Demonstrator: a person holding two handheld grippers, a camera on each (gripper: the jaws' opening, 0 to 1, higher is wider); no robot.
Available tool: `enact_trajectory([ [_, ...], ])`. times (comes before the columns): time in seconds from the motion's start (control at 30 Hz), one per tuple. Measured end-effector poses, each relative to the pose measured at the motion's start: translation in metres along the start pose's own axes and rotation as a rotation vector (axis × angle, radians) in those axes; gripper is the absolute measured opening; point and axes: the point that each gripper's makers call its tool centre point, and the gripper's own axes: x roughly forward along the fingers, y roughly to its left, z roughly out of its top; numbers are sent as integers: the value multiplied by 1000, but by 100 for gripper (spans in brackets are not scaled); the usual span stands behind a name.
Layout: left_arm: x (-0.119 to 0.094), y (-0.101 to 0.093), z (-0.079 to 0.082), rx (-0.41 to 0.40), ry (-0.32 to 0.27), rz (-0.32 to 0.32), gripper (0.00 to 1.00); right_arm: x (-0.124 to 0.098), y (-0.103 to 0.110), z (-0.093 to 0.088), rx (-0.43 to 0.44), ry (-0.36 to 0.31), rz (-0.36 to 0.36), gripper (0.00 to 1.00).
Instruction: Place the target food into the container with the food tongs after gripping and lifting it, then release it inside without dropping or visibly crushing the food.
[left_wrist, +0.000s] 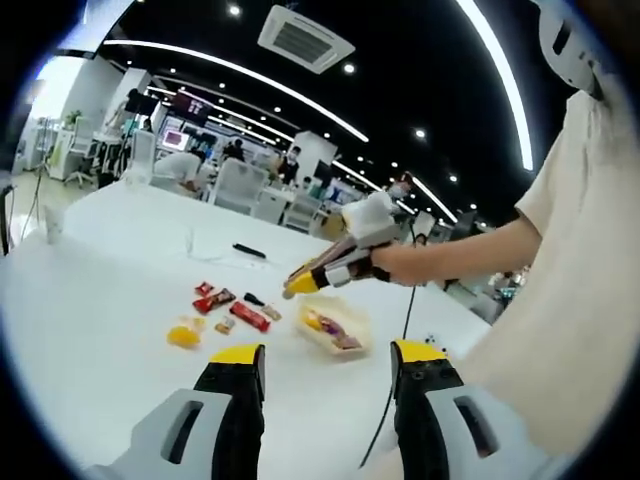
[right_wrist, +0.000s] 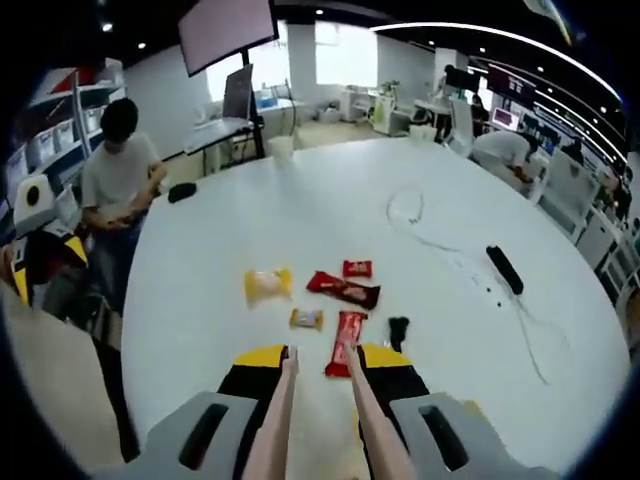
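My left gripper (left_wrist: 325, 358) is open above the white table, with nothing between its yellow-tipped jaws. A clear plastic container (left_wrist: 335, 330) lies just ahead of it with a colourful packet inside. My right gripper (left_wrist: 345, 262), held in a person's hand, hovers over the container and points left toward the snacks. It is shut on the food tongs (right_wrist: 348, 385), whose two pale arms stand apart at the tips. Right gripper (right_wrist: 322, 362) sits just short of a long red packet (right_wrist: 347, 342). Around it lie a tan packet (right_wrist: 306, 319), a yellow bag (right_wrist: 268, 285) and red wrappers (right_wrist: 343, 288).
A black remote (right_wrist: 505, 268) and a thin cable (right_wrist: 420, 215) lie on the table's far right. A small black item (right_wrist: 398, 330) sits beside the snacks. A person (right_wrist: 120, 170) sits at the table's left edge. A paper cup (left_wrist: 52, 225) stands far left.
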Motion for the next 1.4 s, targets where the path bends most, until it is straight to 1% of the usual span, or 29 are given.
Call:
enact_trajectory([
  [0.03,-5,3,2,3,-5,13,49,5,4,1,-6,8,8,26],
  [0.13,-10,8,3,-2,-11,32,49,13,10,1,-10,18,19,26],
  [0.23,-14,13,2,-11,-17,52,50,23,11,1,-16,30,30,26],
  [0.43,-18,15,0,-24,-18,64,50,37,17,2,-12,46,47,26],
  [0.5,-19,16,0,-30,-19,67,50,44,18,1,-20,61,48,26],
  [0.6,-20,18,-2,-33,-16,70,50,49,20,1,-23,69,50,26],
  [0.67,-22,19,-2,-37,-17,74,50,51,19,4,-4,61,45,26],
  [0.73,-23,21,-2,-43,-19,79,50,55,21,5,-5,64,43,26],
  [0.93,-27,27,-5,-54,-19,90,50,64,24,2,-11,81,44,26],
  [1.13,-30,32,-6,-64,-21,99,50,75,21,-2,-19,99,44,26],
  [1.23,-31,34,-7,-68,-20,102,50,78,21,4,-10,98,42,26],
  [1.3,-31,34,-8,-70,-19,103,50,80,20,4,21,97,38,27],
  [1.33,-31,35,-8,-70,-16,106,50,81,19,4,38,97,24,27],
  [1.4,-31,36,-8,-71,-16,108,50,85,17,5,45,99,20,27],
])
